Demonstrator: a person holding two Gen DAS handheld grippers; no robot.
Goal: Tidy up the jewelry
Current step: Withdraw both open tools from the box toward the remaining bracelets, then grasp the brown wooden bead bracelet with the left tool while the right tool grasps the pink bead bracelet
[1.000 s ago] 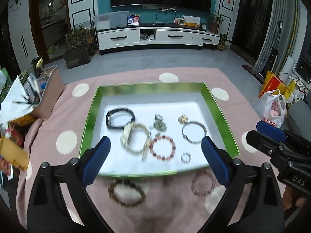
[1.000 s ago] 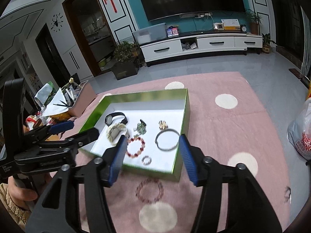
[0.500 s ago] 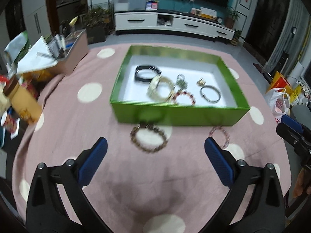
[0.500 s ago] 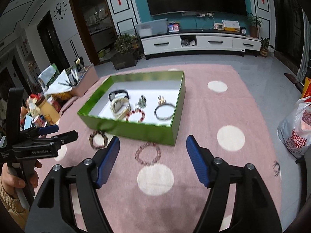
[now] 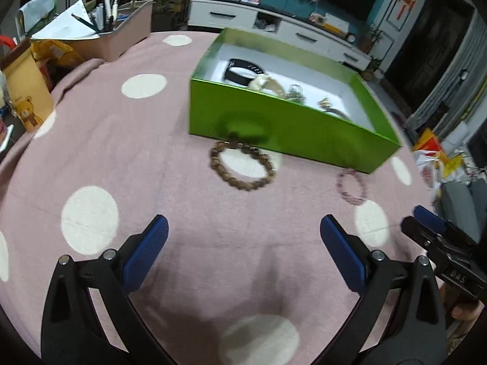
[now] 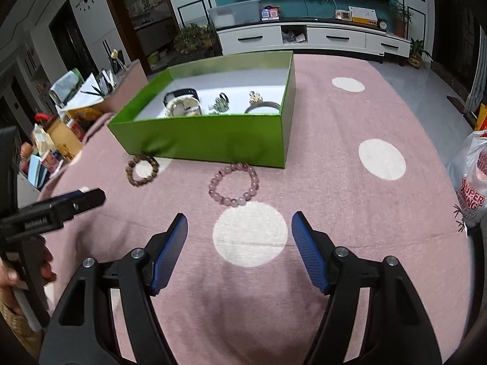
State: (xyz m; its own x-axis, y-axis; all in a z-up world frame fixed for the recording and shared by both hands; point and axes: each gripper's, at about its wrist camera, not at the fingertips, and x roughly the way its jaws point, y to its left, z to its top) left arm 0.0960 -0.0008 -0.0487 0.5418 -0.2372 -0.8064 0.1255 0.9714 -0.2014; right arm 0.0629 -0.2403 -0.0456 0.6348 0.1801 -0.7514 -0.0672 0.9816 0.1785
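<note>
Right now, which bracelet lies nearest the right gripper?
Find the green box on the pink dotted cloth. Against its near wall lie two bead bracelets. It is the pink bead bracelet, paler than the brown wooden-bead bracelet beside it.

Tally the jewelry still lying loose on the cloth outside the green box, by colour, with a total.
Brown bead bracelet: 1
Pink bead bracelet: 1
Total outside the green box: 2
Both lie on the pink cloth just in front of the box's near wall; neither sits between any jaws.
</note>
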